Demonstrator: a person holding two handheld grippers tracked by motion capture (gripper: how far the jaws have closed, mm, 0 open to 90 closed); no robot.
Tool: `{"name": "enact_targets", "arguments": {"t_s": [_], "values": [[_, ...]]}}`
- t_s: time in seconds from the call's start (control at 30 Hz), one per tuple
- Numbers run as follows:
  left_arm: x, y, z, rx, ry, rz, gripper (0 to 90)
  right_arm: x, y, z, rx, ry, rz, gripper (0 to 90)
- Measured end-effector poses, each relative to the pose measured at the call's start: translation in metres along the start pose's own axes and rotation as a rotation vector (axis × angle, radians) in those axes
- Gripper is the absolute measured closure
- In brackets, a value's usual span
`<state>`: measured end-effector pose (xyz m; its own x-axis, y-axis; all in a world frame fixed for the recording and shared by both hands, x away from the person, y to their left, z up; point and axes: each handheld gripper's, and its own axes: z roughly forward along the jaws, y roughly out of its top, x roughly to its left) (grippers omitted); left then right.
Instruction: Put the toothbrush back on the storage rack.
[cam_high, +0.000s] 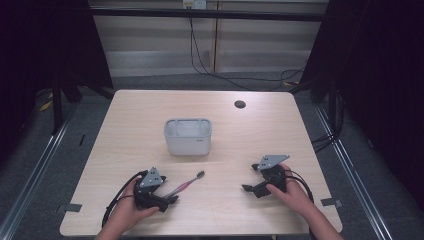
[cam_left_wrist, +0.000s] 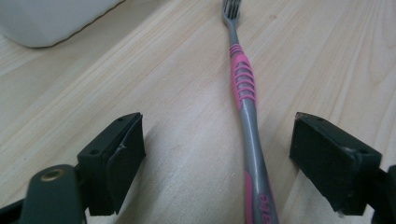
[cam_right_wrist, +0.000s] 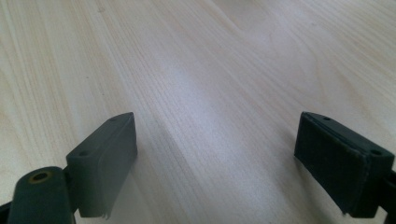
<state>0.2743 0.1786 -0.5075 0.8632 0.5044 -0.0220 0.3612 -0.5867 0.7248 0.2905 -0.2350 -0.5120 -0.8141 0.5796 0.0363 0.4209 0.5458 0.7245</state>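
A grey and pink toothbrush lies flat on the wooden table, bristle head pointing away toward the upper right. My left gripper is open, low over the table, with the toothbrush handle lying between its jaws, nearer the right one; neither jaw touches it. A white two-compartment holder stands upright at the table's middle, beyond the brush. My right gripper is open at the front right, over bare wood, nothing between its jaws.
A dark round cable hole sits near the table's far edge. Black curtains and metal rails flank the table on both sides. Cables trail across the grey floor behind the table.
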Motion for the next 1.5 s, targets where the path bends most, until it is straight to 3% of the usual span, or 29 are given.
{"name": "enact_targets", "arguments": {"t_s": [0.47,0.57,0.87,0.97,1.13,1.5], "values": [[0.000,0.000,0.000,-0.001,-0.013,0.000,14.9,0.000,0.000,0.000,0.000,0.000,0.000,12.4],[0.000,0.004,-0.001,0.032,-0.005,-0.002,16.7,0.000,0.000,0.000,0.000,0.000,0.000,12.5],[-0.001,0.017,-0.002,0.106,-0.004,-0.077,22.5,0.000,0.000,0.000,0.000,0.000,0.000,12.4],[-0.001,0.023,-0.002,0.133,0.004,-0.073,24.8,0.000,0.000,0.000,0.000,0.000,0.000,12.4],[-0.003,0.030,0.000,0.162,-0.002,-0.118,27.0,0.000,0.000,0.000,0.000,0.000,0.000,12.4],[-0.005,0.051,0.009,0.240,-0.019,-0.124,35.3,0.000,0.000,0.000,0.000,0.000,0.000,12.4]]}}
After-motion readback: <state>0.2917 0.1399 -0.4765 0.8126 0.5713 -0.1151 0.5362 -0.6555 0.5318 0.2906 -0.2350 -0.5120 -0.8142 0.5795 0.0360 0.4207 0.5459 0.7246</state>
